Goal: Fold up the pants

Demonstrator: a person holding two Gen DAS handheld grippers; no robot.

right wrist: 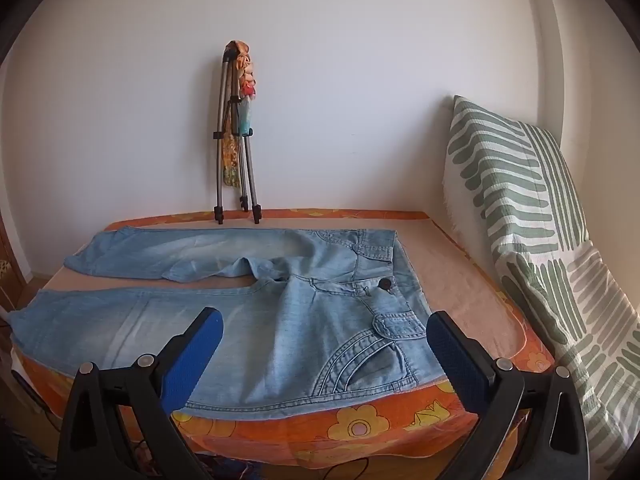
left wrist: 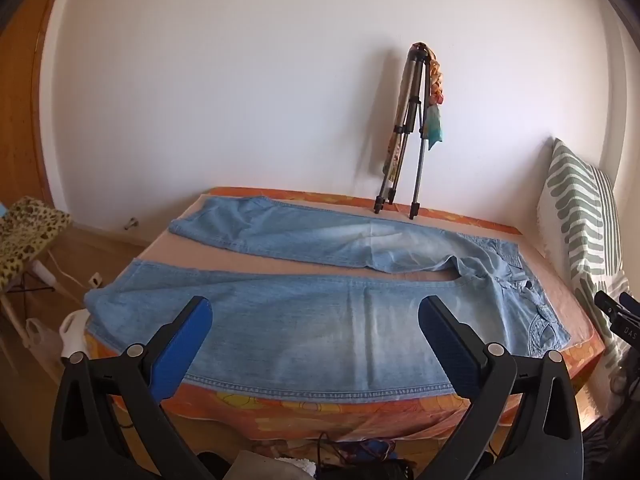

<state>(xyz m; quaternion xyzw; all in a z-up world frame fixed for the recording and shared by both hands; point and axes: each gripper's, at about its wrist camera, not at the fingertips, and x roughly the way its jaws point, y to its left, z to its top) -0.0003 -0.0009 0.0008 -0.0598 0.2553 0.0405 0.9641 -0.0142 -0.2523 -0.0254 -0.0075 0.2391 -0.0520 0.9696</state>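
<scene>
Light blue denim pants (left wrist: 304, 312) lie spread flat on the bed, legs apart and running leftward, waist at the right. The far leg (left wrist: 288, 236) lies near the wall side. My left gripper (left wrist: 316, 312) hovers open over the near leg at the bed's front edge, nothing between its blue pads. In the right wrist view the pants (right wrist: 288, 320) show their waistband, a dark button (right wrist: 385, 284) and a stitched pocket (right wrist: 360, 364). My right gripper (right wrist: 324, 326) is open above that hip area, touching nothing.
The bed has an orange flowered cover (right wrist: 360, 428). A folded tripod (left wrist: 404, 140) leans on the white wall behind the bed. A green-striped white cushion (right wrist: 520, 208) stands at the right. A leopard-print ironing board (left wrist: 28, 228) and cables stand on the floor left.
</scene>
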